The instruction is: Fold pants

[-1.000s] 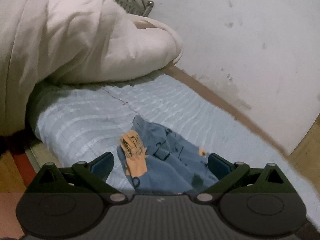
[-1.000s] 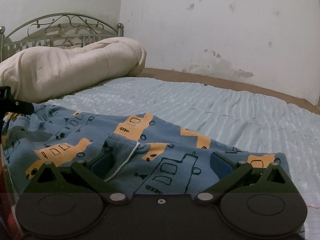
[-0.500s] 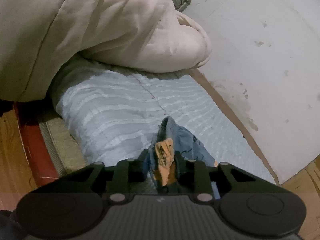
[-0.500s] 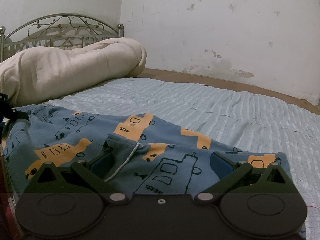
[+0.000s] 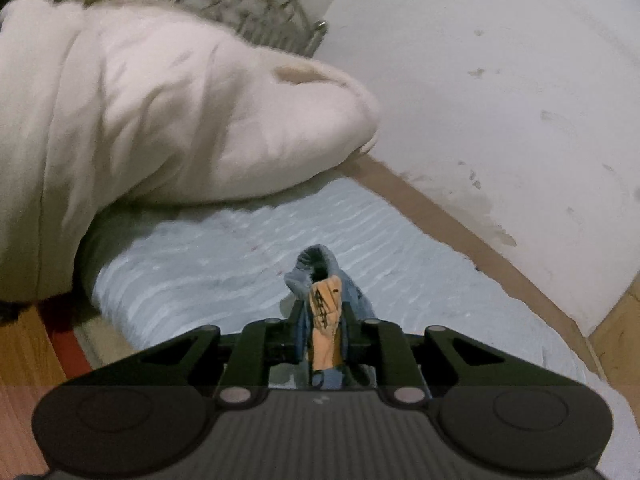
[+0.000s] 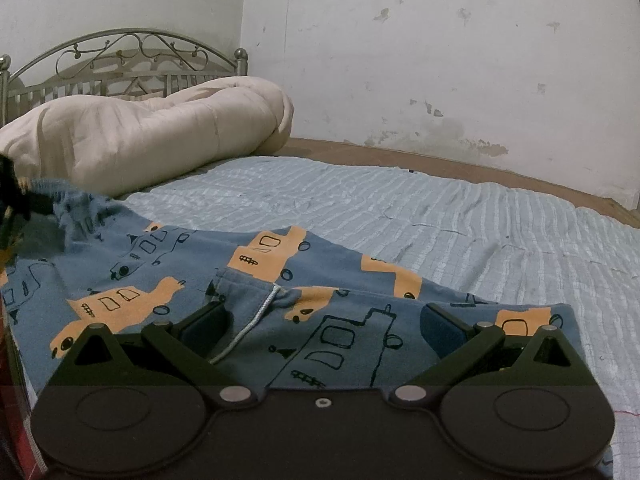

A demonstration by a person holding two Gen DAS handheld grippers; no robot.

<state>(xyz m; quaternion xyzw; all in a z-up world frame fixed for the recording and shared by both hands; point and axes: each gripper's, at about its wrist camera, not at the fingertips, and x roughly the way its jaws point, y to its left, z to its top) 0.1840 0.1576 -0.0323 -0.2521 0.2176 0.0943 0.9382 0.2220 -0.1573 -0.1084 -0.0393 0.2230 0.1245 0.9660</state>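
The blue pants [image 6: 192,264] with orange vehicle prints lie spread on the light blue bed sheet [image 6: 440,216]. My left gripper [image 5: 323,320] is shut on a bunched end of the pants [image 5: 325,316] and holds it lifted off the sheet; it also shows as a dark shape at the far left of the right wrist view [image 6: 12,192]. My right gripper [image 6: 326,320] is open, low over the waistband with its white drawstring [image 6: 256,316], the jaws on either side of it.
A rolled cream duvet [image 5: 152,112] lies at the head of the bed before a metal headboard [image 6: 132,56]. A stained white wall [image 6: 440,60] runs along the far side. The bed's red frame and wooden floor [image 5: 24,344] are at the left.
My left gripper closed on the pants' end and has lifted it, pulling the left part of the pants upward. The right gripper has stayed still and open.
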